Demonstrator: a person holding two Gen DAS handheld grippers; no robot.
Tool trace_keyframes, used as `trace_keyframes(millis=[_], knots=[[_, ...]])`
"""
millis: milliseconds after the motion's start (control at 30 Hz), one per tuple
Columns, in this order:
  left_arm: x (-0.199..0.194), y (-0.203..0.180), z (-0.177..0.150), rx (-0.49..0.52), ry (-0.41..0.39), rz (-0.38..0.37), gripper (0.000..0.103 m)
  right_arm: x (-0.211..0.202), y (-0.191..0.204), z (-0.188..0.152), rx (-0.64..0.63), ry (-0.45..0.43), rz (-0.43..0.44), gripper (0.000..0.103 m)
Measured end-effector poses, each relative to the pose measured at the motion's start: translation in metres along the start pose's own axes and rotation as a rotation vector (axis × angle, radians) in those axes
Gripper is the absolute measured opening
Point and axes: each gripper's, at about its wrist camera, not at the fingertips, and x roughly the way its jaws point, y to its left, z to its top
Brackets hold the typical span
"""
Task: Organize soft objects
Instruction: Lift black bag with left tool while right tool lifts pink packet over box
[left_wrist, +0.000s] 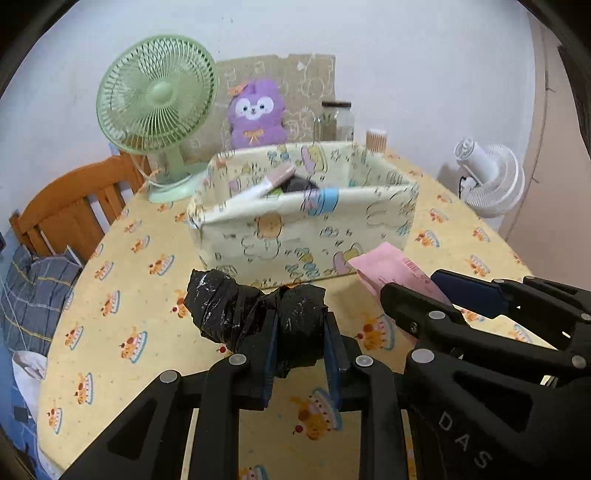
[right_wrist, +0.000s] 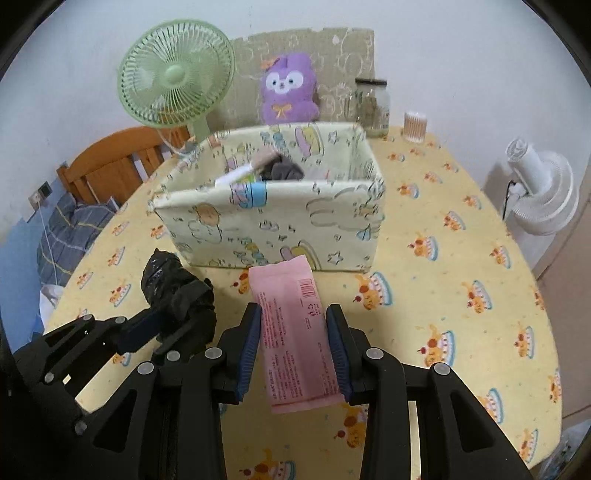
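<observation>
My left gripper (left_wrist: 300, 325) is shut on a crumpled black plastic bag roll (left_wrist: 255, 314) and holds it above the table, just in front of the fabric storage box (left_wrist: 295, 236). My right gripper (right_wrist: 293, 325) is shut on a pink soft packet (right_wrist: 293, 332), also in front of the box (right_wrist: 273, 221). The box is cream with cartoon prints and holds a pink-and-white item (left_wrist: 266, 184) and a dark cloth (right_wrist: 284, 168). Each gripper shows in the other's view: the right one (left_wrist: 413, 295) with the pink packet (left_wrist: 391, 269), the left one (right_wrist: 162, 328) with the black bag (right_wrist: 173, 288).
A round table with a yellow cake-print cloth (right_wrist: 461, 295) carries a green desk fan (left_wrist: 155, 99), a purple plush (left_wrist: 256, 114), a glass jar (right_wrist: 371, 105) and a cotton-swab tub (right_wrist: 415, 127) behind the box. A wooden chair (left_wrist: 70, 210) stands left; a white fan (right_wrist: 543, 192) right.
</observation>
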Motion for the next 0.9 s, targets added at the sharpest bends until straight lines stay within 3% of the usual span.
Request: trace_keyframes(millis=[900], knots=[[-0.087, -0.011, 0.047, 0.011, -0.183, 0.006, 0.021, -0.105, 0.003, 0.028, 0.009, -0.244, -0.039, 0.039]])
